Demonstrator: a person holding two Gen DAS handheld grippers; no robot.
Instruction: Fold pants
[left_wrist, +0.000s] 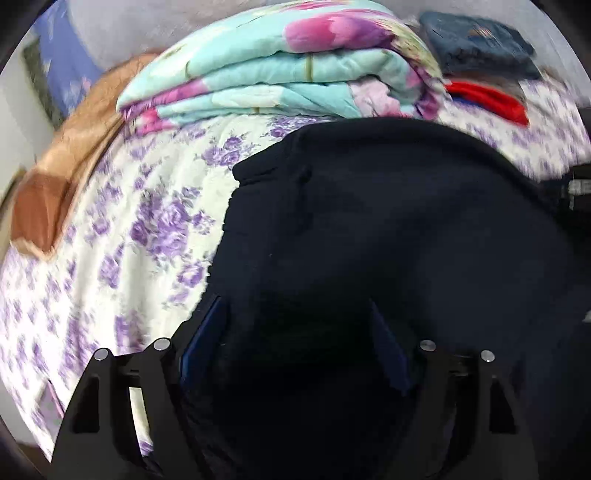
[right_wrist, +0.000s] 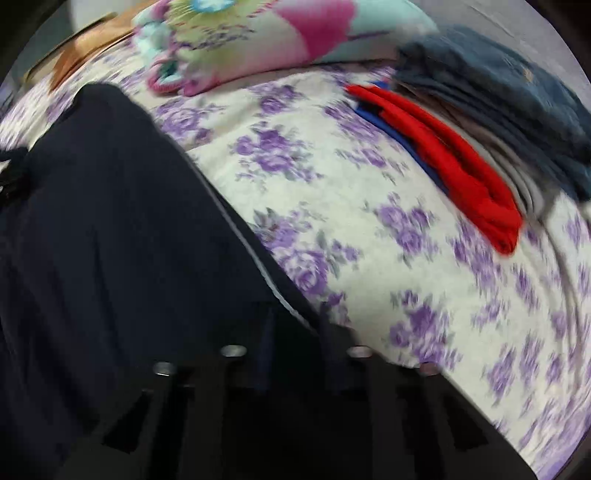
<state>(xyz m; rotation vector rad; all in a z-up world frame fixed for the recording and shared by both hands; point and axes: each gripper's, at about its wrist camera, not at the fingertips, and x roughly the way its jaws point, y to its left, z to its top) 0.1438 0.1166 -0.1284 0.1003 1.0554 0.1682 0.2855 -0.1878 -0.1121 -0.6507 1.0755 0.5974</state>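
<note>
Black pants (left_wrist: 369, 221) lie spread on the flowered bed sheet (left_wrist: 155, 229). My left gripper (left_wrist: 295, 328) hangs over them, open, with its two fingers wide apart and only dark cloth below them. In the right wrist view the pants (right_wrist: 110, 221) fill the left side, and their edge with a pale seam runs down to my right gripper (right_wrist: 297, 332). That gripper is shut on the pants' edge. Blur hides how much cloth it pinches.
A folded turquoise and pink quilt (left_wrist: 280, 77) lies across the far side of the bed. A stack of folded clothes, red (right_wrist: 443, 162) and dark blue-grey (right_wrist: 498, 96), sits at the right. An orange-brown blanket (left_wrist: 62, 173) lies at the left edge.
</note>
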